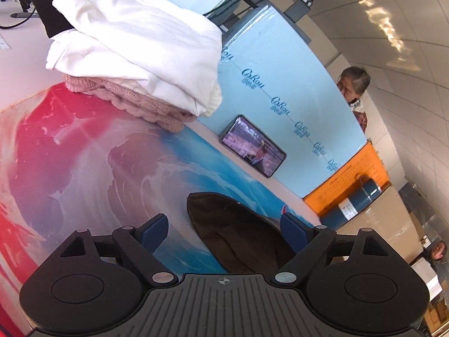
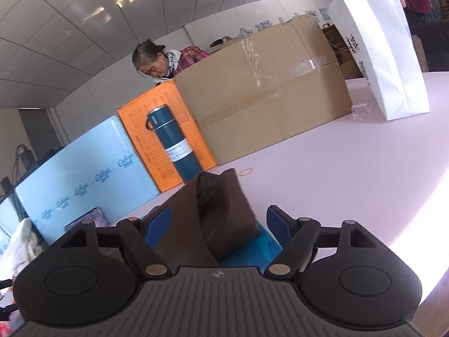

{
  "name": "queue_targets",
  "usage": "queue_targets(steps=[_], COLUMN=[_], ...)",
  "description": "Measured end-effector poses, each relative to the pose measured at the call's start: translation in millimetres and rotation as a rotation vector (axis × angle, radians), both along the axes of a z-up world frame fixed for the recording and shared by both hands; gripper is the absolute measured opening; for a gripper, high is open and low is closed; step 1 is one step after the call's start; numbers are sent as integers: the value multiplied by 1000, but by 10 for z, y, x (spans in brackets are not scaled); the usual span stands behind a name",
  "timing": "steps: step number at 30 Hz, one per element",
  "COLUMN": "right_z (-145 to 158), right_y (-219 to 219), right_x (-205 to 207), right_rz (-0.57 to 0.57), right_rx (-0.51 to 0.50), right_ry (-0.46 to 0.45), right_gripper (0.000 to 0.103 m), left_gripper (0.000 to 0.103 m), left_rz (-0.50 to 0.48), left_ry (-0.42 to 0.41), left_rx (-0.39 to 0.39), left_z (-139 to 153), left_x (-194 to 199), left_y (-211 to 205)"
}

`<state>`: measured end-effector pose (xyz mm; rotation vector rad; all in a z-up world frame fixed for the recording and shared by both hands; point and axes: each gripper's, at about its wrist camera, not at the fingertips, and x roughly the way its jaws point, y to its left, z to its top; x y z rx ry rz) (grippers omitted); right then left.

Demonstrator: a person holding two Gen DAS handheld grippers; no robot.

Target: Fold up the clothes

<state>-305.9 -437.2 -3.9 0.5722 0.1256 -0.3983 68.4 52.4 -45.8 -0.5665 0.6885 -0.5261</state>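
A dark brown garment (image 1: pixel 235 233) lies on the wave-print mat (image 1: pixel 84 163), between the spread blue fingers of my left gripper (image 1: pixel 224 230), which is open. In the right wrist view the same brown garment (image 2: pixel 204 219) lies folded between the fingers of my right gripper (image 2: pixel 219 224), also open; I cannot tell whether the pads touch the cloth. A pile of folded clothes sits at the far left of the mat: a white garment (image 1: pixel 140 39) on a pink knit (image 1: pixel 134 101), with a black piece (image 1: pixel 53 14) behind.
A phone (image 1: pixel 252 146) leans against a light blue board (image 1: pixel 280 90). A blue flask (image 2: pixel 174 146) stands before an orange box (image 2: pixel 162 129), a big cardboard box (image 2: pixel 266 98) and a white paper bag (image 2: pixel 384 50). A rubber band (image 2: pixel 245 172) lies on the table. People stand behind.
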Motion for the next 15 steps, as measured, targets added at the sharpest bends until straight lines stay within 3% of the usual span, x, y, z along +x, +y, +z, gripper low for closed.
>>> queue_targets(steps=[5,8,9,10,11,12,13,15], right_z=[-102,-180,-189,-201,-202,-202,-216,-245], right_y=[214,345,429,508,597,687,765,919], right_x=[-97,-12,32,78,125,177,242,373], right_rz=[316,401,432,478,525,570,611,693], right_rx=[164,197,194,192,180,164,158,144], right_ry=[-122,-39,-1,25,48,72,97,147], right_gripper=[86,86,84,83,81,75,68,37], left_gripper=[89,88,81,59,46,25,20,14], left_rz=[-89,-146,-177,-204,-229,-255,-279,-328], left_ry=[-8,-43,-67,-86,-113,-141,-176,-247], left_rx=[92,185,232,270,315,362,404,485], left_z=[-56,-44,-39,-46,-54,-61,-58,-47], left_x=[-18,-74,-92,-104,-139,-180,-213,-276], left_y=[-280,-524,-636,-729,-815,-899,-962,-1079])
